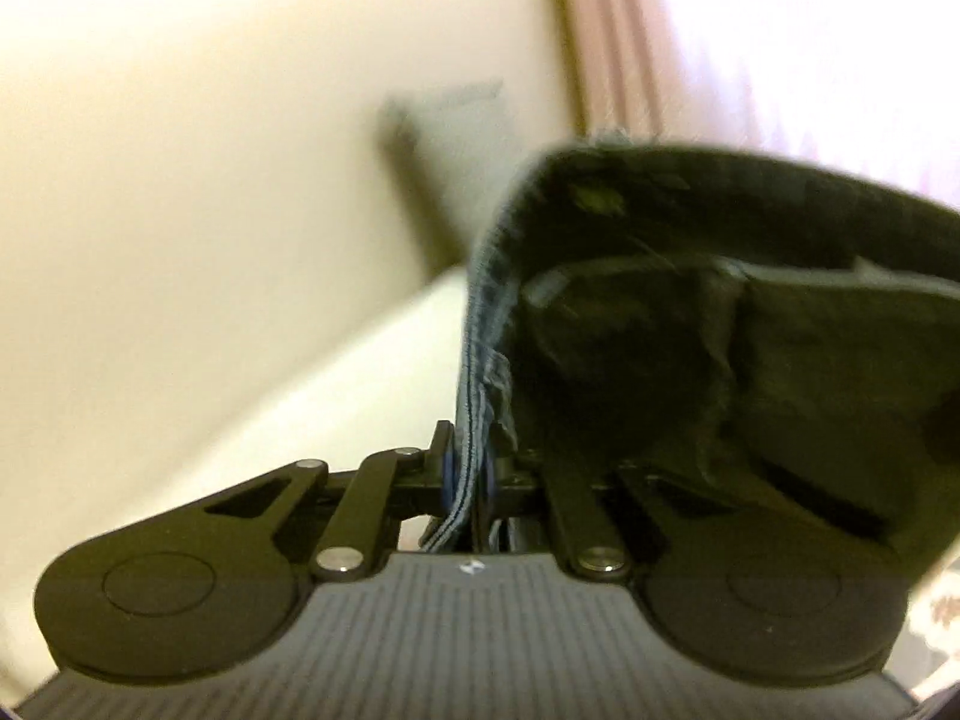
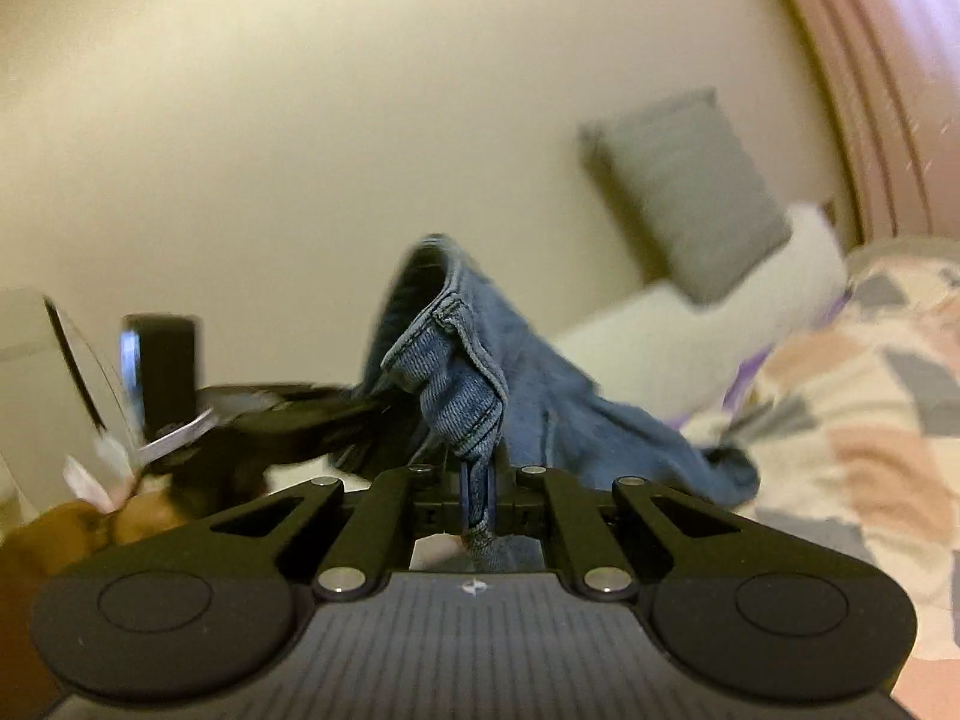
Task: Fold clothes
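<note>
left tongs [image 1: 468, 474] clamped, right tongs [image 2: 478, 495] clamped

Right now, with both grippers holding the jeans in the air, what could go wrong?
1. The left gripper pinches only a thin seam edge of the jeans; it may slip out.
2. The right gripper also clamps a narrow bunched fold, so the hanging weight could pull it free onto the patterned bedspread.

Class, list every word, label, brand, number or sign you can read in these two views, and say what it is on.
No readable text.
Left gripper body: small white emblem, no letters.
Right gripper body: the same emblem.
Jeans: no readable label.
</note>
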